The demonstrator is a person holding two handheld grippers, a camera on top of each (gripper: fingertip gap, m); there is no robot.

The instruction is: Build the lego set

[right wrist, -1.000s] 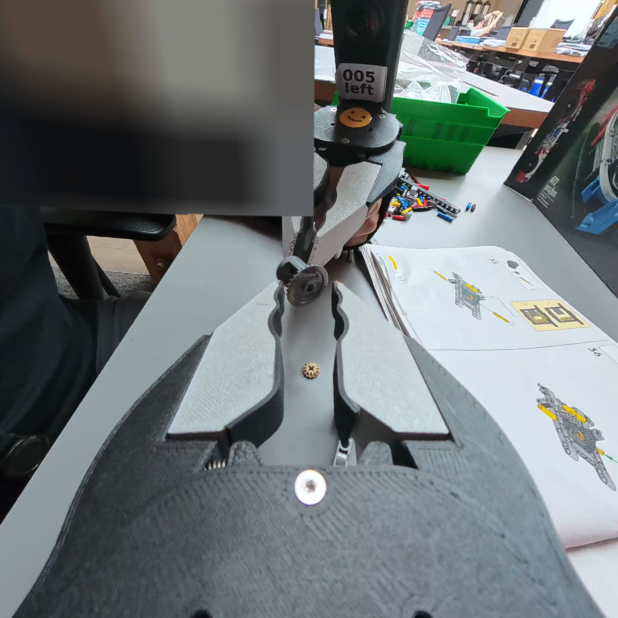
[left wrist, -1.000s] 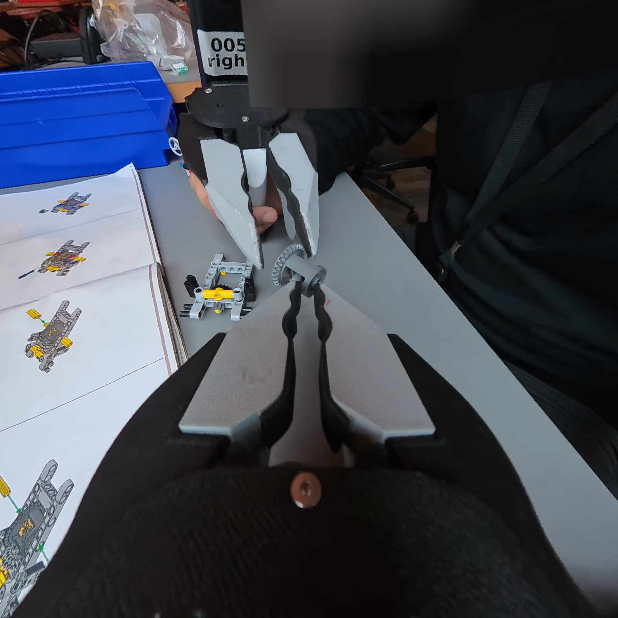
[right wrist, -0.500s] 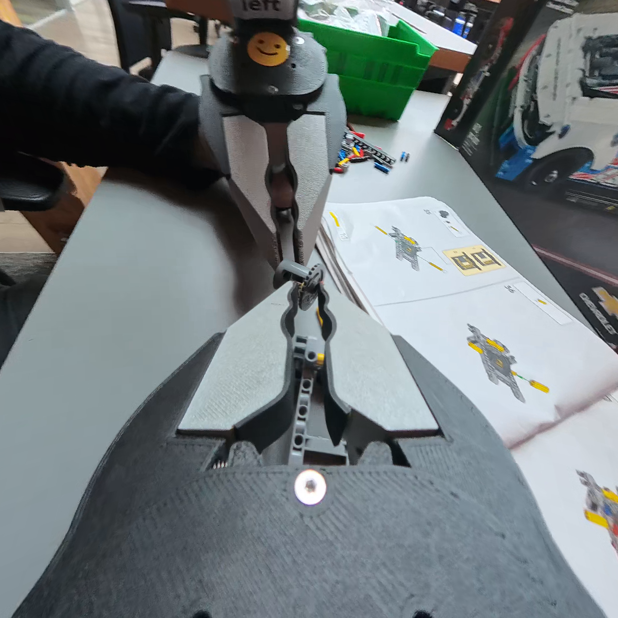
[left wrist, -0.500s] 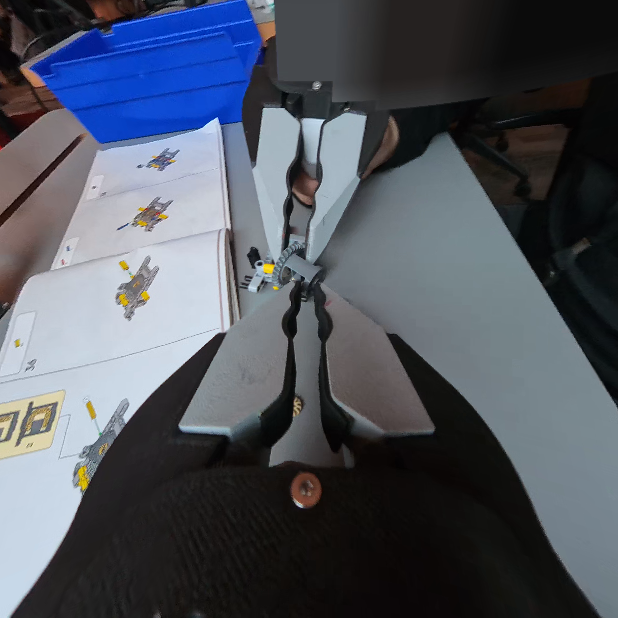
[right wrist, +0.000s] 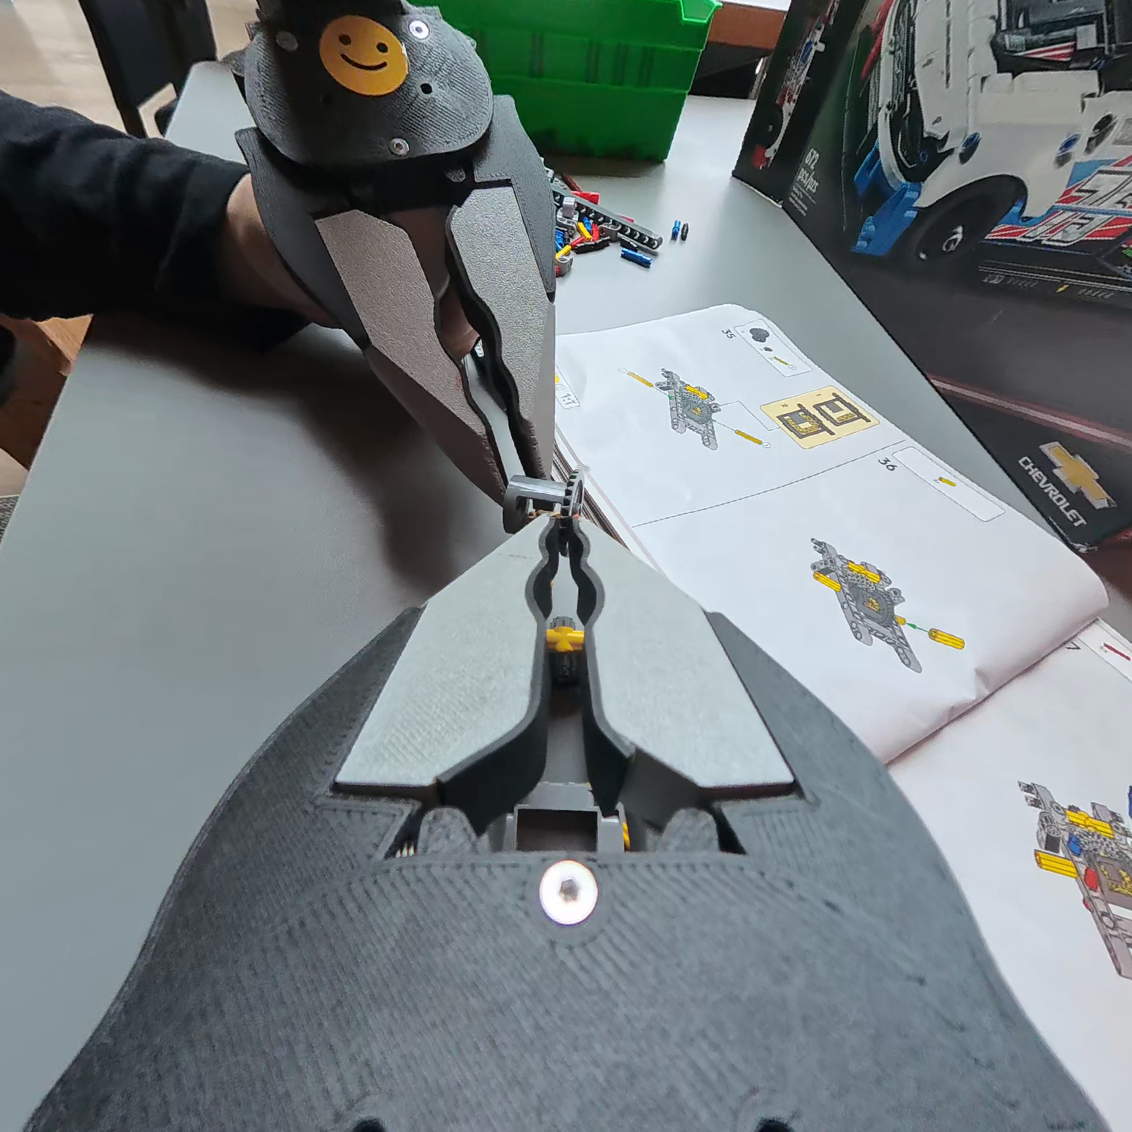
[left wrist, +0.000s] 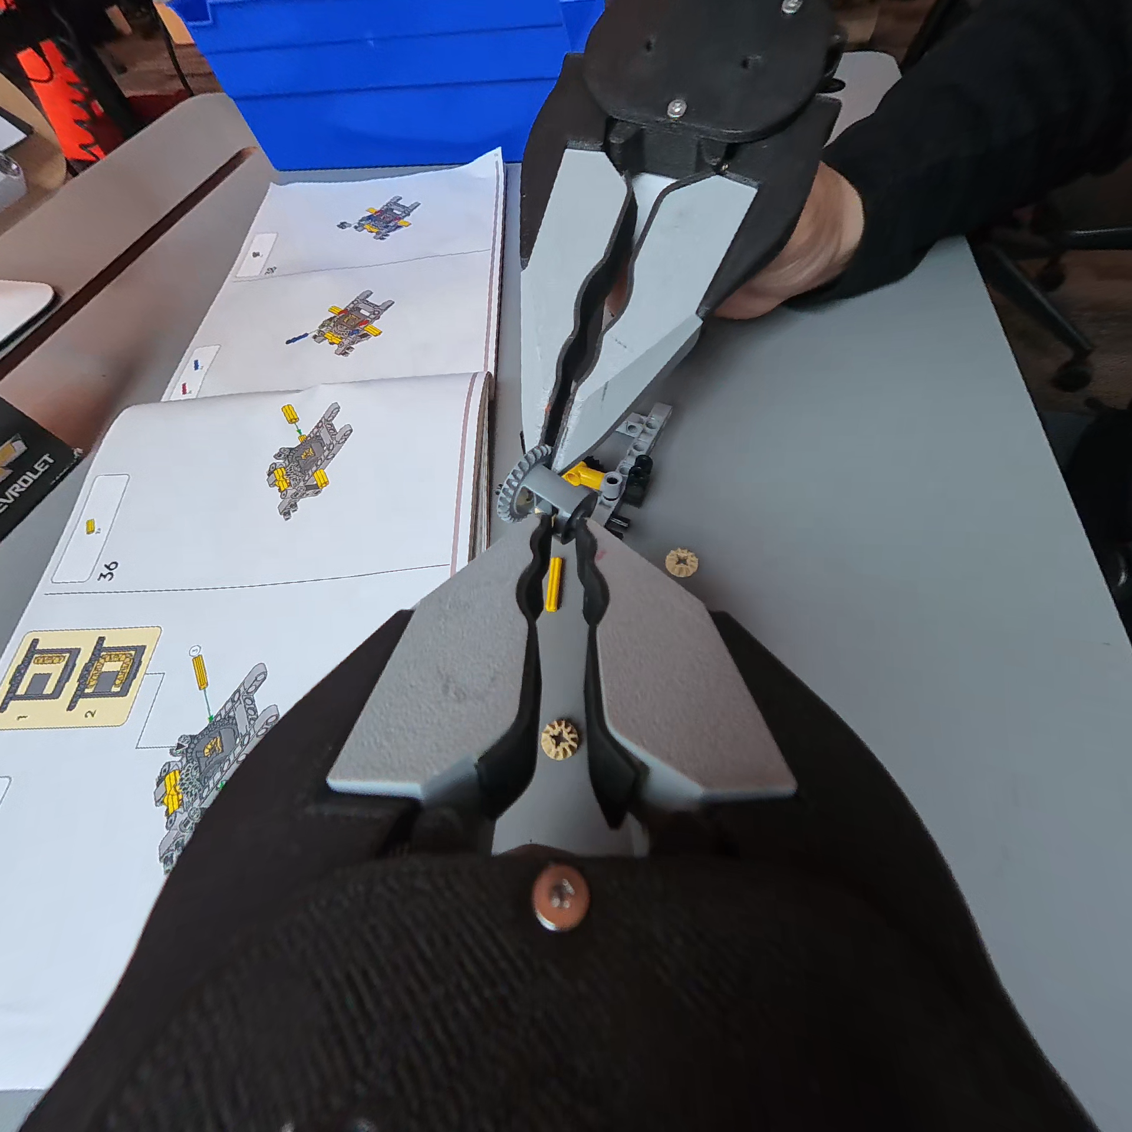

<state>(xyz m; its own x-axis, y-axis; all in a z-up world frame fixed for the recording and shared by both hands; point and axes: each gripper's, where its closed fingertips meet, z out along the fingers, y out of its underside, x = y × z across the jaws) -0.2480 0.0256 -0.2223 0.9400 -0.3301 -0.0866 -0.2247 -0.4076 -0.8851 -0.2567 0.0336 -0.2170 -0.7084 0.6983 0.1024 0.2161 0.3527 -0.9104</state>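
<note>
A grey gear piece, a toothed ring on a short grey barrel, hangs just above the table between both grippers. My left gripper is shut on its barrel end. My right gripper comes from the far side and is shut on the toothed-ring end. In the right wrist view the right gripper meets the gear piece held by the left gripper. A grey frame assembly with a yellow part lies on the table just behind and shows between my right fingers.
A yellow axle and two tan gears lie on the table under my left gripper. The open instruction booklet lies beside it. A blue bin, a green bin, the set's box and loose parts stand farther off. Both grippers' tips are close together, under 4 cm apart.
My right gripper, open a second ago, has shut on the gear piece. Both grippers have swung and dropped closer to the table, over the frame assembly. The left grip is unchanged.
</note>
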